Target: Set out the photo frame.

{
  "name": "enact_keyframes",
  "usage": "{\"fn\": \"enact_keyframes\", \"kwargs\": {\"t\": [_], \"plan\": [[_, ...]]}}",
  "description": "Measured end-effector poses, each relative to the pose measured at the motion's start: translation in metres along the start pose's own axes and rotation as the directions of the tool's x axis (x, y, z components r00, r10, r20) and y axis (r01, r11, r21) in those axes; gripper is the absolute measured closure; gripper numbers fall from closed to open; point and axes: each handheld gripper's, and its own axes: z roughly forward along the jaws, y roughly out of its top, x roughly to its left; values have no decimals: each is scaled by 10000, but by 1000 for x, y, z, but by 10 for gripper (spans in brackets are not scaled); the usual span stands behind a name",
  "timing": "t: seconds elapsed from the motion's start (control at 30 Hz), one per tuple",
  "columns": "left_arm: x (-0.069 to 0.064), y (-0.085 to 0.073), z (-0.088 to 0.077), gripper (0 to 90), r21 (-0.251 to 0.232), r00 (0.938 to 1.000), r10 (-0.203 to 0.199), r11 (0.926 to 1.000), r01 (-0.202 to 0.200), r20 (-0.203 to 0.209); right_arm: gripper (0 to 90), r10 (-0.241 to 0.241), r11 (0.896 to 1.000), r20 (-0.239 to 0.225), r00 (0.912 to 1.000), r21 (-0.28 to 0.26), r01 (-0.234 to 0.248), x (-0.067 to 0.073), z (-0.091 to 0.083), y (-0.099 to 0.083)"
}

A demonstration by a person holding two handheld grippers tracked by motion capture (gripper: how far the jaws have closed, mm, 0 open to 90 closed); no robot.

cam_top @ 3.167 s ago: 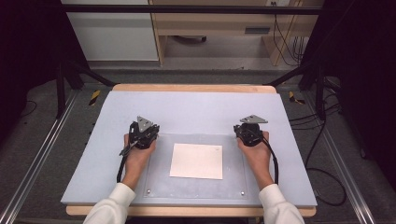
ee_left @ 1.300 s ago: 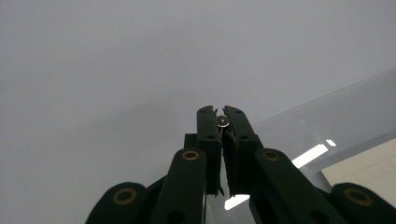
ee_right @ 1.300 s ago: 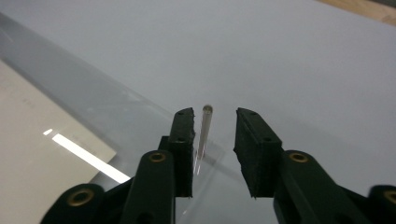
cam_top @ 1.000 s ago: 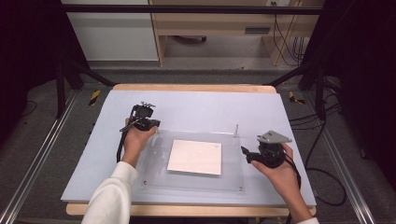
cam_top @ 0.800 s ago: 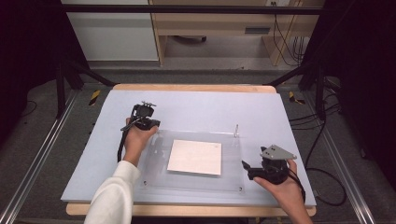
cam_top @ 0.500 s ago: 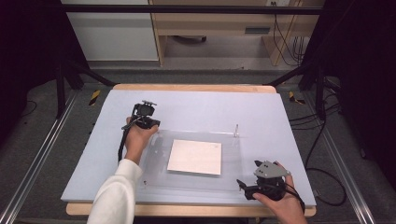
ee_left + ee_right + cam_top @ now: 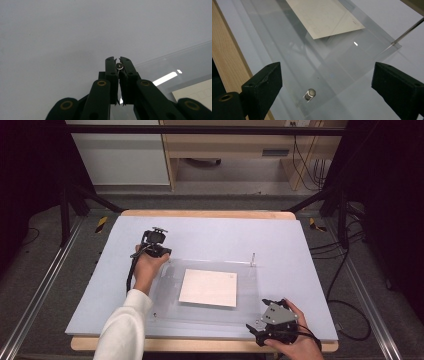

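A: The left gripper [image 7: 159,251] is clenching its jaws on a small metal pin [image 7: 120,65] at the far left corner of the clear sheet [image 7: 245,292], which is lying flat on the blue mat [image 7: 210,232]. The right gripper [image 7: 256,332] is hovering at the near right corner, jaws spread wide around another pin [image 7: 310,93], touching nothing.

B: And the white paper [image 7: 209,287]?

A: It is sitting under the middle of the sheet. A third pin [image 7: 253,258] is standing up at the far right corner.

B: What is likely to go wrong?

A: If the left pin is being pulled crookedly, the sheet could be dragged along and the paper shifted. The right jaws, closing off-centre, could knock their pin aside or nip the sheet edge instead.

B: What is differing from three seconds ago?

A: Both hands were resting beside the paper then. Now the left one is reaching farther up, and the right one is pulled down to the near edge of the table [image 7: 175,346].
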Motion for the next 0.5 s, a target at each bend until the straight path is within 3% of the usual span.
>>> {"fn": "enact_keyframes", "kwargs": {"t": [0.17, 0.33, 0.5], "plan": [[1, 1, 0, 849, 53, 10000, 35, 10000, -35, 8, 121, -582, 9976, 148, 9982, 389, 576, 6, 5, -1], [1, 1, 1, 849, 73, 10000, 13, 10000, -14, 29, 118, -577, 9974, 106, 9983, 431, 572, 5, 6, -3], [2, 2, 1, 848, 105, 10000, 30, 9999, -30, 16, 136, -963, 9934, 217, 9951, 650, 948, 9, 8, -4]]}}
